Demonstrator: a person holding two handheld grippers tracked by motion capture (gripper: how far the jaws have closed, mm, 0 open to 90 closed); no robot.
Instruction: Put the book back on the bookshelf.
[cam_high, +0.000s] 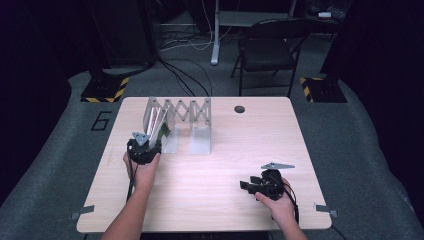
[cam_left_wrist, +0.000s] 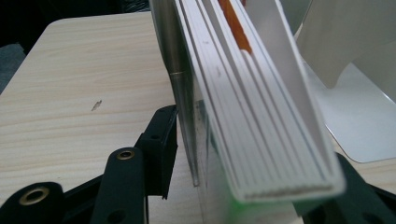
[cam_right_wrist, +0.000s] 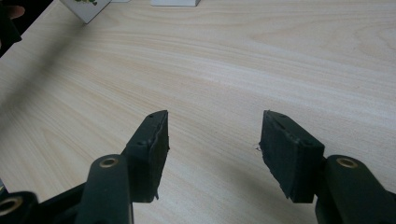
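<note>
1. Dark curtains and grey floor surround a pale wooden counter (cam_high: 210, 170); a folding chair (cam_high: 270, 50) stands beyond its far edge, well apart from the work.
2. On the far left part of the counter stands a silvery expanding rack (cam_high: 182, 117) with upright dividers joined by a scissor lattice.
3. At the rack's left end, a thin book (cam_left_wrist: 261, 116) with a white page block and a green-tinted cover leans tilted against a metal divider (cam_left_wrist: 175, 84), its lower edge near the counter.
4. The left hand-held gripper (cam_high: 145, 147) is at that end of the rack. In the left gripper view its jaws sit on either side of the book's near end and seem closed on it, though the contact on the right side is partly hidden.
5. The right hand-held gripper (cam_right_wrist: 212, 154) rests low over bare counter near the right front, jaws spread wide and holding nothing, well apart from the rack.
6. Risks, as a judgement: the book is gripped at one end only and tilted, so it could pivot or slip if the grip is light; pushing it sideways could catch the divider and drag or tip the light rack, since the other gripper is not steadying it.
</note>
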